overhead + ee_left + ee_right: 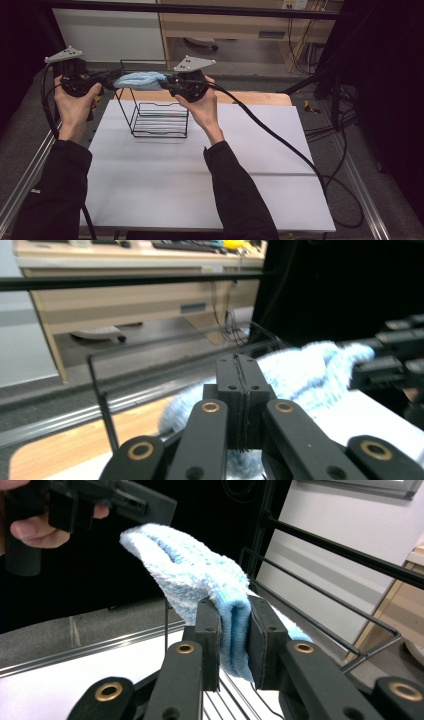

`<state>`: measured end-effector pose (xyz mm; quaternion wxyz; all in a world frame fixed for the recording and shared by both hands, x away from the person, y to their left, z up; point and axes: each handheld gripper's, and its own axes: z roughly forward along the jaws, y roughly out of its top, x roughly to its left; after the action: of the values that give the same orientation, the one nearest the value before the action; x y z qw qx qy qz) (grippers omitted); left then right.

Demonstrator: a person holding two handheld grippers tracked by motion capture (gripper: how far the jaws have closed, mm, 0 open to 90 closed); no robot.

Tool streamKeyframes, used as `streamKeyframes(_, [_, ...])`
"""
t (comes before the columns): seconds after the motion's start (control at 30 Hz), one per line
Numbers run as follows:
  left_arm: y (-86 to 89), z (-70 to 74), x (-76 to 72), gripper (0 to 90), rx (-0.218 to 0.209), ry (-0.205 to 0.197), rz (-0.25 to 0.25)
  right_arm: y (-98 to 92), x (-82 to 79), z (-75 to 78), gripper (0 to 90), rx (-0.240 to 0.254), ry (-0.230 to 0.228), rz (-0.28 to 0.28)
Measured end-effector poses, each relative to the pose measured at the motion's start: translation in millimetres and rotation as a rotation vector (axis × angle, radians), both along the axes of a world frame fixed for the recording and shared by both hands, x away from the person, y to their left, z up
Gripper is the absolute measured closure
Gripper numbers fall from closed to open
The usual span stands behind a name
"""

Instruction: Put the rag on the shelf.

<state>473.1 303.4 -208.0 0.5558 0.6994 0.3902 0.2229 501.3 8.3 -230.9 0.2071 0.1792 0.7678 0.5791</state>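
Right hand-held gripper [234, 630] pinching blue fuzzy sock [200, 580], left hand-held gripper [243, 385] clamped on other end, above wire rack [160, 120]

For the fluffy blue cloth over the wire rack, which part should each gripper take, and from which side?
Take the blue cloth by its two short ends, left gripper and right gripper coming in level from opposite sides. It spans long and soft above the wire rack, so end grips probably keep it stretched.

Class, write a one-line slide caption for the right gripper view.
Right hand-held gripper clamps fluffy blue cloth beside black wire rack.
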Motion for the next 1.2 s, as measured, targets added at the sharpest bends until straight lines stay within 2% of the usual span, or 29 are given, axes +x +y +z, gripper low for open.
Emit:
streamKeyframes(0.2, [-1.9, -9.6, -3.5, 90.0, 0.048, 0.033, -0.027, -2.7, -0.2, -4.5, 72.9, -0.003, 0.013, 0.012])
streamKeyframes(0.4, [-5.7, -18.1, -3.8, 90.0, 0.066, 0.032, -0.027, -2.7, -3.9, -4.5, 66.0, -0.013, 0.008, 0.015])
streamKeyframes(0.53, [-8.2, -21.1, -3.4, 90.0, 0.088, 0.026, -0.021, -4.2, -7.3, -2.4, 56.1, -0.015, 0.002, 0.018])
streamKeyframes(0.67, [-9.8, -22.4, -3.5, 90.0, 0.101, 0.018, -0.017, -7.9, -11.3, 4.0, 46.0, 0.026, 0.005, 0.014])
streamKeyframes(0.8, [-11.8, -25.4, -2.9, 90.0, 0.127, 0.018, -0.014, -11.3, -13.3, 10.7, 44.1, 0.082, 0.02, 0.026])
streamKeyframes(0.87, [-13.0, -27.7, -2.7, 90.0, 0.137, 0.016, -0.013, -11.7, -12.9, 13.1, 46.2, 0.091, 0.029, 0.026])
streamKeyframes(0.97, [-13.2, -31.2, -2.9, 90.0, 0.144, 0.011, -0.015, -10.0, -11.6, 15.2, 65.3, 0.098, 0.055, 0.029])
streamKeyframes(1.03, [-12.8, -33.3, -3.4, 90.0, 0.147, 0.008, -0.016, -7.1, -10.1, 14.8, 75.9, 0.102, 0.101, 0.048])
streamKeyframes(1.13, [-11.8, -36.0, -5.0, 90.0, 0.152, 0.002, -0.019, -1.2, -8.2, 11.1, 86.0, 0.085, 0.144, 0.057])
streamKeyframes(1.2, [-10.9, -37.9, -6.5, 90.0, 0.155, 0.001, -0.019, 1.8, -6.8, 5.9, 89.2, 0.052, 0.175, 0.058])
